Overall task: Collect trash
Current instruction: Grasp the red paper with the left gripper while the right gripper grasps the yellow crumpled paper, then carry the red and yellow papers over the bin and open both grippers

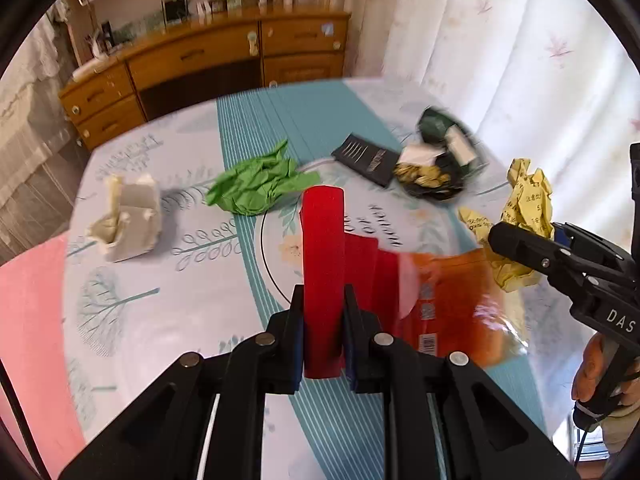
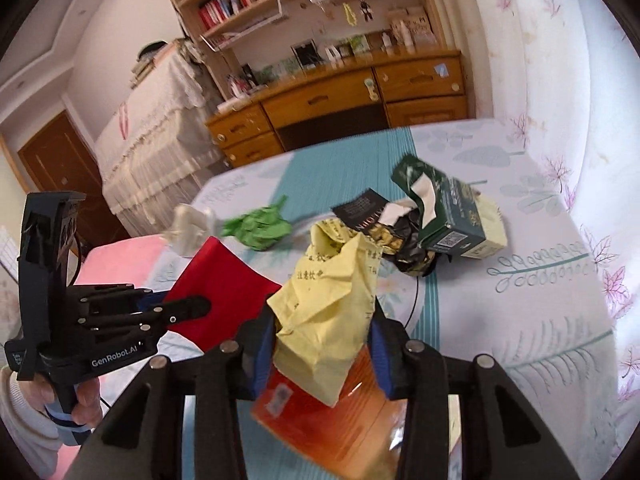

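Observation:
My left gripper (image 1: 323, 312) is shut on the rim of a red bag (image 1: 323, 264), which hangs open above the table; it also shows in the right wrist view (image 2: 218, 280). My right gripper (image 2: 320, 344) is shut on a crumpled yellow paper (image 2: 324, 304), held over the orange inside of the bag (image 2: 344, 428). In the left wrist view the yellow paper (image 1: 524, 204) sits at the right gripper's tips (image 1: 516, 240). Loose on the table lie a green paper wad (image 1: 256, 184), a white crumpled carton (image 1: 128, 220), a black packet (image 1: 366, 158) and a torn dark green box (image 2: 448, 216).
The table has a light blue patterned cloth (image 1: 168, 304) with a teal stripe. A pink surface (image 1: 28, 320) lies at the left. A wooden dresser (image 1: 208, 60) stands beyond the table, and a white flowered curtain (image 1: 500, 48) hangs at the right.

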A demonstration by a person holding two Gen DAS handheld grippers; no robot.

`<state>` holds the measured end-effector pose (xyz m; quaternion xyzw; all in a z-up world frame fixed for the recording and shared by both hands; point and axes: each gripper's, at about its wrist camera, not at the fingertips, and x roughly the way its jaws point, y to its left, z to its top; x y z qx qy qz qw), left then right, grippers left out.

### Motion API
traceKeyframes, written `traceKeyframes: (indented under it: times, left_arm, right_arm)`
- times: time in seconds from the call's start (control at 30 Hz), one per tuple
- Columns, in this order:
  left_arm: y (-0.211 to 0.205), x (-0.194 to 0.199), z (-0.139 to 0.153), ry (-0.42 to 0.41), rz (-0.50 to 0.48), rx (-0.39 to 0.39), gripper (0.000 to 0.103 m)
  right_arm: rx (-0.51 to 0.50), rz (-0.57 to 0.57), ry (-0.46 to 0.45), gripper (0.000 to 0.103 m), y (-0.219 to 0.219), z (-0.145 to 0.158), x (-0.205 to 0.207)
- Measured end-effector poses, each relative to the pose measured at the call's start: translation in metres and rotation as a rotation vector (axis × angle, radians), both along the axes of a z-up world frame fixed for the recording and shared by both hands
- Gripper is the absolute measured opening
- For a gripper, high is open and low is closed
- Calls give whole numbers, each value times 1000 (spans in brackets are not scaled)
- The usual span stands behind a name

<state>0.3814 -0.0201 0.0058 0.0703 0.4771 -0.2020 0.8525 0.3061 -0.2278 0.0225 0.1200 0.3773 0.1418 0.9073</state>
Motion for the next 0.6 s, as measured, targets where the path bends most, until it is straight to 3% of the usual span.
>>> traceKeyframes:
  times: [0.3, 0.6]
  left_arm:
    - [21, -87, 71, -112, 13, -27, 13]
    - [38, -182, 121, -192, -15, -51, 13]
  right_arm:
    - [-30, 56, -94, 41, 20, 54, -77]
    - [-66, 128, -165, 41, 43, 94, -170]
